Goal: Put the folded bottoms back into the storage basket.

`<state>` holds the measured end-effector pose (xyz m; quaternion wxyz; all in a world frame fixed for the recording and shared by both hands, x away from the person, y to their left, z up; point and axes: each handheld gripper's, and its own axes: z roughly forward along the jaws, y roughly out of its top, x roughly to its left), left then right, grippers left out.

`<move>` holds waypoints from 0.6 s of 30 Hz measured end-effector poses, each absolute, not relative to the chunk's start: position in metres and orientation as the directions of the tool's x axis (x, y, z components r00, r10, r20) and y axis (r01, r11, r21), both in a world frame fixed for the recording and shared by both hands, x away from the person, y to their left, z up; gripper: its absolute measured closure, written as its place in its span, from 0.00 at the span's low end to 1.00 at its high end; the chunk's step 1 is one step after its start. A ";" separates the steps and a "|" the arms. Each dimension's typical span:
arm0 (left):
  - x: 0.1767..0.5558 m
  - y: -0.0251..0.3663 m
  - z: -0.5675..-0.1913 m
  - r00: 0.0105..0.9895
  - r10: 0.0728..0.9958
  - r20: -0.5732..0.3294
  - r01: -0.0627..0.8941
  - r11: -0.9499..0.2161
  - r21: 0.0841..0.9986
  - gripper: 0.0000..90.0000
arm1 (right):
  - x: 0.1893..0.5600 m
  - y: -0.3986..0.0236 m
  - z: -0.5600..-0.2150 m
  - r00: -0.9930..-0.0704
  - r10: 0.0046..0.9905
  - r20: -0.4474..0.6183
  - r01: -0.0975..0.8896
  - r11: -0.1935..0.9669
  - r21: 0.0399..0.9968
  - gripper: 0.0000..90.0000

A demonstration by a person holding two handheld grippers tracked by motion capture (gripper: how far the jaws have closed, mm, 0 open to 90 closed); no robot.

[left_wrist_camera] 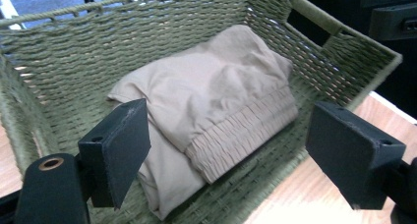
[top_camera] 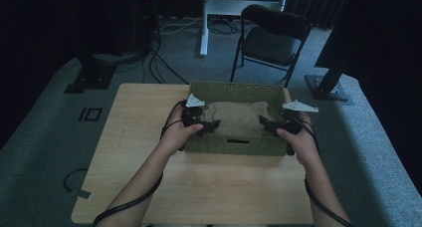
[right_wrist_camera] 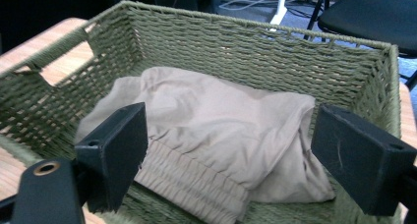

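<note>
Basket [top_camera: 234,145] walls stand high around the folded tan cloth [top_camera: 238,118], with bare worktop [top_camera: 149,137] beside. Left gripper [top_camera: 213,126] and right gripper [top_camera: 263,125] hang over the cloth's two ends, jaws spread wide, pinching nothing.

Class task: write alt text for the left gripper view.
A folded beige garment with an elastic waistband lies inside a green woven basket on a wooden table. The left gripper, jaws open and empty, points into the basket.
</note>
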<state>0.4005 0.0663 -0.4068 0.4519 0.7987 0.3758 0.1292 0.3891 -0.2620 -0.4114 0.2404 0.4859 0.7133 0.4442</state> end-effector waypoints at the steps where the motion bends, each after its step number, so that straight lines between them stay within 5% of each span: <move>1: 0.398 0.066 -0.408 0.689 0.712 -0.134 0.479 -0.308 0.822 0.20 | 0.387 -0.262 -0.413 -0.410 0.907 0.093 0.480 0.127 0.868 0.15; 18: 0.357 0.064 -0.425 0.735 0.667 -0.124 0.446 -0.337 0.829 0.20 | 0.341 -0.270 -0.432 -0.400 0.914 0.065 0.458 0.138 0.878 0.14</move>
